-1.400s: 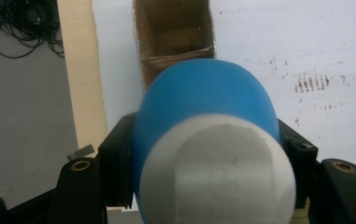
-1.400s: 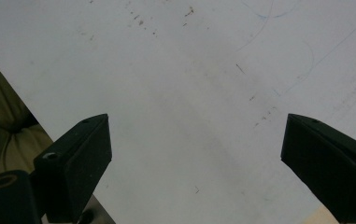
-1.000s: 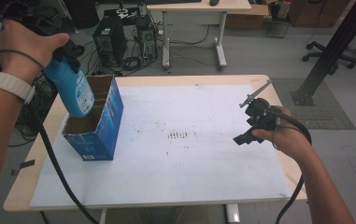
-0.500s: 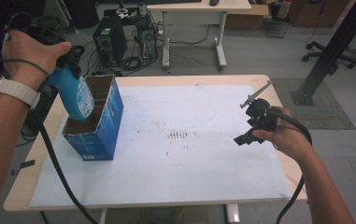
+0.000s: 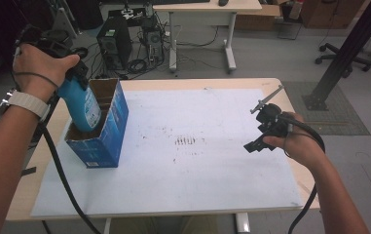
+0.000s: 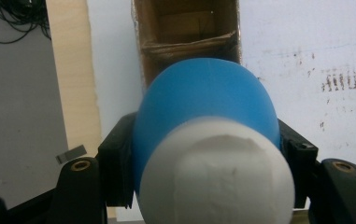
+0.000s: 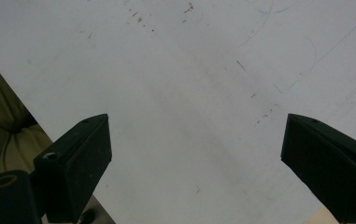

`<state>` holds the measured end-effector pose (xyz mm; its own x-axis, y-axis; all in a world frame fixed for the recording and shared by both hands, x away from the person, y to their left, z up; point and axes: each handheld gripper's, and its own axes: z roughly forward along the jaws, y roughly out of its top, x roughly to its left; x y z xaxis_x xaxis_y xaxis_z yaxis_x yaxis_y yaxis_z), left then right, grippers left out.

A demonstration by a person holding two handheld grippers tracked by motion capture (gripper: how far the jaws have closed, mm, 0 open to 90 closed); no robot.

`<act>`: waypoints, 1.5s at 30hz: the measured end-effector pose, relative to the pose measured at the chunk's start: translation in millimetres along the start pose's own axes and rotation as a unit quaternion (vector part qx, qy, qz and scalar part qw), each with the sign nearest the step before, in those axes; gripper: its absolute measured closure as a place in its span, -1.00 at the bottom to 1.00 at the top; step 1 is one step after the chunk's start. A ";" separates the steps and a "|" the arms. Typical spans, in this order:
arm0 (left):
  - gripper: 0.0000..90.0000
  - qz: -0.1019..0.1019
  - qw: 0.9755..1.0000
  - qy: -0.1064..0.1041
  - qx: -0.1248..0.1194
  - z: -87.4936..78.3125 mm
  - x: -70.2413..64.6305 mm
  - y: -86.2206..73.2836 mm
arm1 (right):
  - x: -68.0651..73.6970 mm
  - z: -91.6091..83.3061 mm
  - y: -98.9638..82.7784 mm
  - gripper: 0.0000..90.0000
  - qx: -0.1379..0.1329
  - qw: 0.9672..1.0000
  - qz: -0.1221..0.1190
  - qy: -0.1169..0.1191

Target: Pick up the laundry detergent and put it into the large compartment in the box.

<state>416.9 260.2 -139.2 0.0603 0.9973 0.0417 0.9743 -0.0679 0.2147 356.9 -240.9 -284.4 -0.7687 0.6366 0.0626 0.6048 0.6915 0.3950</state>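
A blue bottle (image 5: 82, 106) with a white cap (image 6: 213, 172) hangs tilted, its lower end inside an open blue cardboard box (image 5: 109, 127) at the table's left. My left gripper (image 5: 74, 78) is shut on the bottle's upper part. In the left gripper view its black fingers (image 6: 117, 158) press both sides of the bottle (image 6: 203, 102), and the box's brown inside (image 6: 185, 28) lies just beyond. At the right of the table my right gripper (image 5: 260, 127) hovers above the white sheet (image 7: 189, 70). Its jaws stand wide apart in the right gripper view (image 7: 194, 149), with nothing between them.
A white sheet (image 5: 197, 185) with dark specks covers most of the wooden table (image 5: 42, 161). A computer tower (image 5: 114, 41) with cables and a light desk (image 5: 207, 9) stand on the floor behind. A black post (image 5: 348, 48) rises at the right.
My left hand has come down and the bottle has sunk deeper into the box. The right hand has stayed where it was.
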 end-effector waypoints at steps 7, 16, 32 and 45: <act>-0.17 0.004 1.000 0.005 0.005 12.2 -0.4 -0.7 | -0.5 1.2 -0.7 -0.80 0.001 1.000 0.000 0.001; -0.17 0.009 1.000 -0.001 0.011 30.6 -1.8 -2.7 | -0.8 1.3 -2.9 -0.80 -0.001 1.000 0.003 0.001; -0.17 0.011 1.000 0.006 0.011 54.9 -3.1 -4.3 | -1.7 3.1 -4.7 -0.80 0.003 1.000 0.004 0.002; -0.17 0.016 1.000 0.010 0.013 78.7 -6.6 -6.5 | -2.8 3.1 -7.3 -0.80 0.005 1.000 0.007 0.001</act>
<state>427.2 256.2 -217.7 0.0869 0.9939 0.0680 0.9772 -0.0983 0.1881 355.3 -246.7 -290.4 -0.7608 0.6451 0.0706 0.6173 0.6857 0.3857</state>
